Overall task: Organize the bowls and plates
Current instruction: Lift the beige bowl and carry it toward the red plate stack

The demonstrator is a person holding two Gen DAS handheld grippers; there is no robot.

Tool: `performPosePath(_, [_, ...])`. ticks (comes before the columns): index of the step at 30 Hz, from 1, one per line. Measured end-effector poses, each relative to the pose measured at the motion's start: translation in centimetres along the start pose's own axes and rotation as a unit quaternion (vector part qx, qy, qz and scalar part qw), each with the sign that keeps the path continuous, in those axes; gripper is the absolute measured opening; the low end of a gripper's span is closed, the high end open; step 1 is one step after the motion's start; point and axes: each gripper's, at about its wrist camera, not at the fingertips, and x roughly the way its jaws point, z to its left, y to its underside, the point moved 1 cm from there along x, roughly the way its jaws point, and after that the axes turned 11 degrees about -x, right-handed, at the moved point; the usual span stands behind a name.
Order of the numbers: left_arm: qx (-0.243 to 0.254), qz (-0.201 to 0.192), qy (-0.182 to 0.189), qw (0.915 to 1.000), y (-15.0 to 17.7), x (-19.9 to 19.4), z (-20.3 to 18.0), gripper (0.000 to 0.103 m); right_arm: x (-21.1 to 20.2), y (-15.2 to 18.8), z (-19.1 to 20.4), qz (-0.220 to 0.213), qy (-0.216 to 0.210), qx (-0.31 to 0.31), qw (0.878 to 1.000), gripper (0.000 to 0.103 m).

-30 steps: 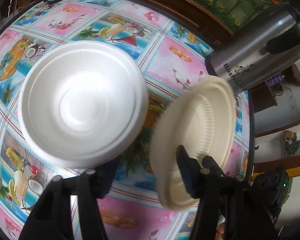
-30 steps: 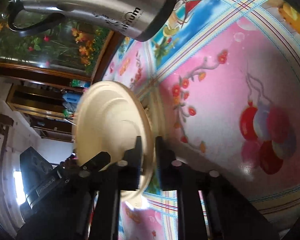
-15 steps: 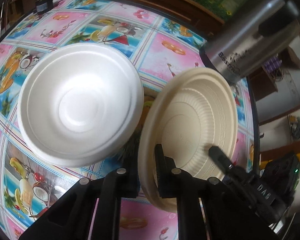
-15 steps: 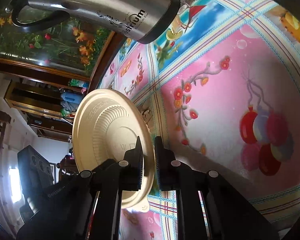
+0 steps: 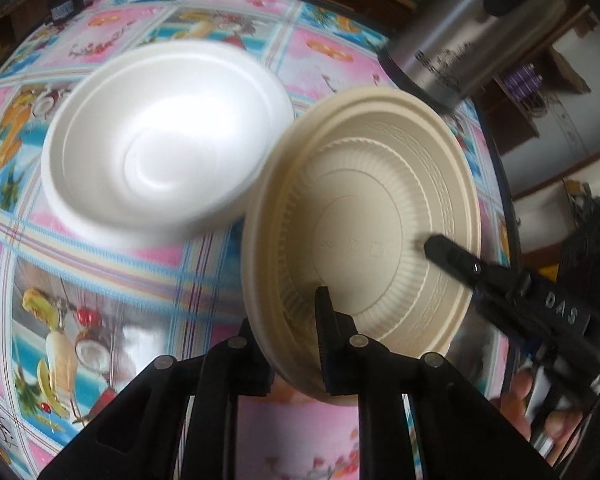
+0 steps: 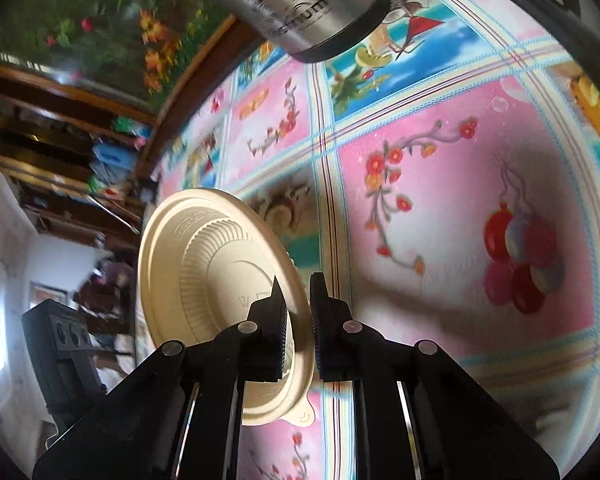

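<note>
From the left wrist, the left gripper (image 5: 292,332) is closed on the near rim of the beige plate (image 5: 364,216), one finger behind the rim and one inside. The plate is lifted and tilted over the tablecloth (image 5: 112,280), just beside the white bowl (image 5: 160,140), which sits on the cloth; the plate's edge seems to overlap the bowl's rim, but blur makes contact unclear. The right gripper (image 5: 452,254) reaches in from the right, with its tip on the plate's inner face. A steel kettle (image 5: 472,32) stands behind. From the right wrist, the right gripper (image 6: 298,316) also pinches the plate (image 6: 204,276) at its rim, with the underside toward the camera. I judge the plate light, thin and a little flexible, probably a pulp or foam disposable, so the rim is the good place to hold, with gentle pressure, because hard squeezing could bend or crack it.
</note>
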Motion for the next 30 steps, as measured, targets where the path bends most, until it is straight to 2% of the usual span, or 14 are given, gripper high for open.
performPosePath(4, [0.005,0.014,0.017,0.9997,1.0,-0.8,1.4,0.017,-0.3,0.7,2.6,0.028,0.051,-0.030,0.998,0.010])
performPosePath(6, [0.005,0.021,0.026,0.9994,1.6,-1.4,2.2,0.017,-0.8,1.4,4.0,0.028,0.078,-0.044,0.996,0.010])
performPosePath(9, [0.021,0.007,0.023,0.9995,3.0,-2.8,3.2,0.016,-1.8,4.3,5.0,0.030,0.107,-0.054,0.992,0.009])
performPosePath(17, [0.044,-0.012,0.012,0.9989,7.9,-6.1,7.4,0.016,-2.7,11.7,7.3,0.024,0.102,-0.054,0.993,0.009])
performPosePath(21, [0.060,-0.039,-0.011,0.9974,9.9,-7.7,9.7,0.016,-2.1,14.6,9.4,0.029,0.095,-0.065,0.993,0.010])
performPosePath(30, [0.080,-0.091,-0.049,0.9914,12.8,-10.3,13.9,0.016,-0.8,18.1,13.0,0.029,0.079,-0.086,0.993,0.010])
